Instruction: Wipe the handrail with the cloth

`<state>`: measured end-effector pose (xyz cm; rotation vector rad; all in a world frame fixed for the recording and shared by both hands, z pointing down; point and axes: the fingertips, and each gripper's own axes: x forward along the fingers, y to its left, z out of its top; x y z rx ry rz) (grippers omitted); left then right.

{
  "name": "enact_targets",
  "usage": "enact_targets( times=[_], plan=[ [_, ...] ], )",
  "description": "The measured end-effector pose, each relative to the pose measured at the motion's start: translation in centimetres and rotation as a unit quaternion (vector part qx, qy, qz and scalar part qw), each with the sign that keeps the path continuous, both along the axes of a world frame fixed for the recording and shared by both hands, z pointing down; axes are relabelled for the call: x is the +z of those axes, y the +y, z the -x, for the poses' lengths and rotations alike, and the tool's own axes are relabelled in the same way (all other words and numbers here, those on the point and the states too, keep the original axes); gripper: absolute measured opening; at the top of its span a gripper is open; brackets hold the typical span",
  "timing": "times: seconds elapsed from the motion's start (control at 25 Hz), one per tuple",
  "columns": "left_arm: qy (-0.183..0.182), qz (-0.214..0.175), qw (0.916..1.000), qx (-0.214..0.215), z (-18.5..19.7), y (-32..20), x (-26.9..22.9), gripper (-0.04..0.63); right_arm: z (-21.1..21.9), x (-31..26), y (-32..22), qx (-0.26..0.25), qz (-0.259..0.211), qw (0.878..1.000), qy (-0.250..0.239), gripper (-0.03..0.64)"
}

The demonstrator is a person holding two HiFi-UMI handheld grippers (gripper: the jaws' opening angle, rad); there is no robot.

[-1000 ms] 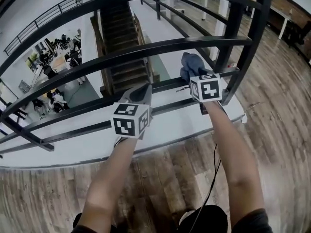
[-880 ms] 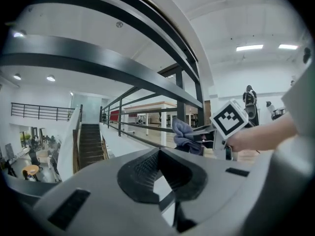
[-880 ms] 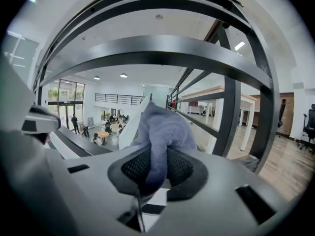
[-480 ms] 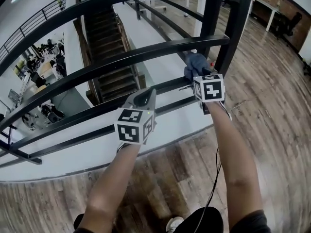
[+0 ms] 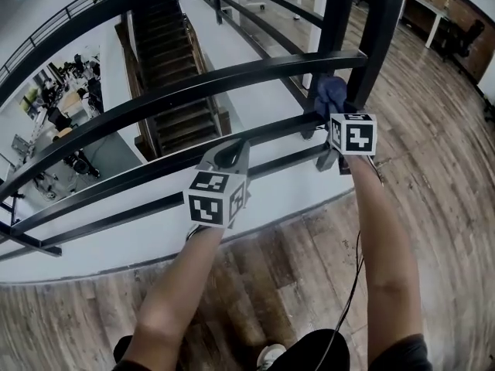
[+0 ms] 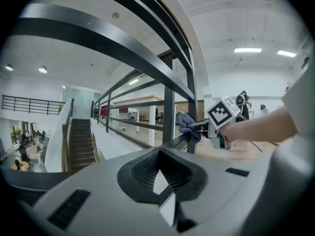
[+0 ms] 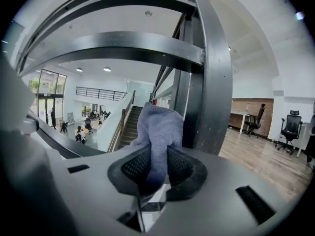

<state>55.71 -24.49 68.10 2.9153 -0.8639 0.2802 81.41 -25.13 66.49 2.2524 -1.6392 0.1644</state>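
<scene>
Gripping the cloth (image 7: 158,132) in my right gripper's (image 7: 152,178) fingers, pressed to the handrail (image 5: 274,134) running leftward toward my closed, empty left gripper (image 6: 160,181).

We look steeply down on the handrail (image 5: 232,79) from above, gripper views close beside it, all sharing its corner post (image 5: 384,29).
</scene>
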Motion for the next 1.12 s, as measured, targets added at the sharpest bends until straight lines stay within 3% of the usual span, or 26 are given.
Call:
enact_targets(
  times=[0.24, 0.52, 0.64, 0.84, 1.12],
  plan=[
    [0.004, -0.01, 0.9999, -0.004, 2.9, 0.5, -0.9, 0.002, 2.8, -1.1, 0.7, -0.026, -0.045, 0.999, -0.003, 0.08],
    [0.006, -0.02, 0.9989, -0.042, 11.9, -1.0, -0.8, 0.002, 14.2, -0.9, 0.4, -0.088, -0.073, 0.993, -0.006, 0.08],
    [-0.001, -0.028, 0.997, -0.072, 17.9, -2.1, -0.8, 0.002, 22.2, -1.4, -0.4, -0.129, -0.09, 0.987, -0.009, 0.08],
    [0.013, -0.028, 0.9894, -0.142, 29.8, -3.6, -2.4, 0.002, 39.7, -2.7, -2.6, -0.222, -0.096, 0.97, 0.006, 0.08],
    [0.017, -0.019, 0.9756, -0.218, 47.0, -4.1, -2.6, 0.002, 59.7, -2.8, -5.3, -0.306, -0.095, 0.947, -0.028, 0.08]
  ],
)
